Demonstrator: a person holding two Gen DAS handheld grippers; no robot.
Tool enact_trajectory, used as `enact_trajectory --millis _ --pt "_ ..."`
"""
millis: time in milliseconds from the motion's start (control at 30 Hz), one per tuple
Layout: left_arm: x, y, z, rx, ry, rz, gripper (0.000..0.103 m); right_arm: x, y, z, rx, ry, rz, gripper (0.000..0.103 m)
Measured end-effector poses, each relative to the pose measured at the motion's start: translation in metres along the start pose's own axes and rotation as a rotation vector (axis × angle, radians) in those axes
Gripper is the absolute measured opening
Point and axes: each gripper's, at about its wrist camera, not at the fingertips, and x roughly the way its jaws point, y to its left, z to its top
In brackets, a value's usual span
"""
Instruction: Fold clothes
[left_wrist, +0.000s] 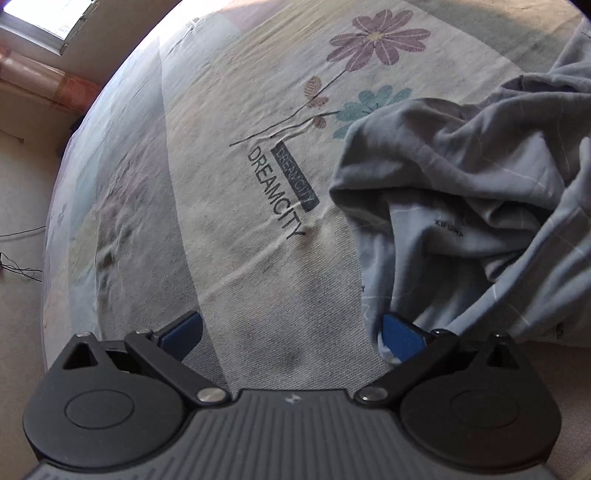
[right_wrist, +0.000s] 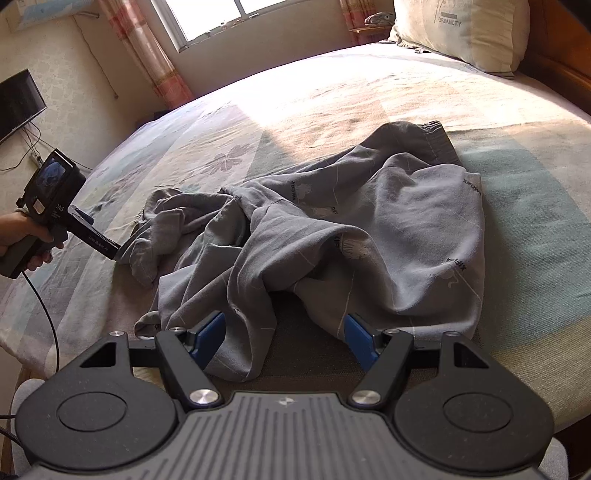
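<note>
Right wrist view shows one crumpled grey garment (right_wrist: 332, 229) lying mid-bed, with bare bed (right_wrist: 517, 122) sheet toward the pillow (right_wrist: 461, 33). Right gripper (right_wrist: 284, 338) is wide open over its near hem. Left gripper (left_wrist: 291, 332), also wide open, touches the garment's left edge.

Soft matt grey cloth on the garment (right_wrist: 369, 229), crumpled, thin pale printed lines. Woven, slightly coarse matt cotton on the bed sheet (left_wrist: 258, 110), floral print, creased. Matt black plastic on the left gripper (left_wrist: 291, 334) and right gripper (right_wrist: 284, 338), ribbed grey housing, shiny metal pivot pins, smooth blue jaw pads. Matt cloth on the pillow (right_wrist: 461, 33).
</note>
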Motion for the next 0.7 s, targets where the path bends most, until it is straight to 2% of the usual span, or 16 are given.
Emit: enact_trajectory --millis 67,200,267,367,467,600,667,700 --pt "-0.010 0.005 0.002 -0.045 -0.038 -0.054 0.102 -0.003 0.003 0.000 -0.012 -0.005 -0.003 0.075" --pt "-0.029 -0.010 0.012 -0.036 -0.116 -0.104 0.102 -0.005 0.008 -0.001 -0.022 -0.003 -0.006 0.075" --pt "-0.021 -0.019 0.016 -0.022 -0.093 -0.112 0.102 -0.006 0.010 -0.001 -0.025 -0.002 -0.010 0.075" --pt "-0.001 -0.026 0.011 0.000 -0.028 -0.085 0.102 -0.010 0.015 -0.002 -0.037 -0.009 -0.007 0.075" --pt "0.008 -0.008 -0.002 -0.036 -0.013 -0.093 0.103 -0.015 0.016 -0.003 -0.057 -0.016 -0.019 0.075" --pt "0.017 0.018 -0.013 -0.016 0.033 0.022 0.103 -0.013 0.014 -0.003 -0.054 -0.009 -0.034 0.076" --pt "0.024 0.026 -0.015 0.014 0.057 0.136 0.103 -0.009 0.013 -0.003 -0.048 -0.002 -0.035 0.076" --pt "0.030 0.030 -0.017 0.056 0.066 0.243 0.102 -0.008 0.013 -0.003 -0.045 0.001 -0.036 0.076"
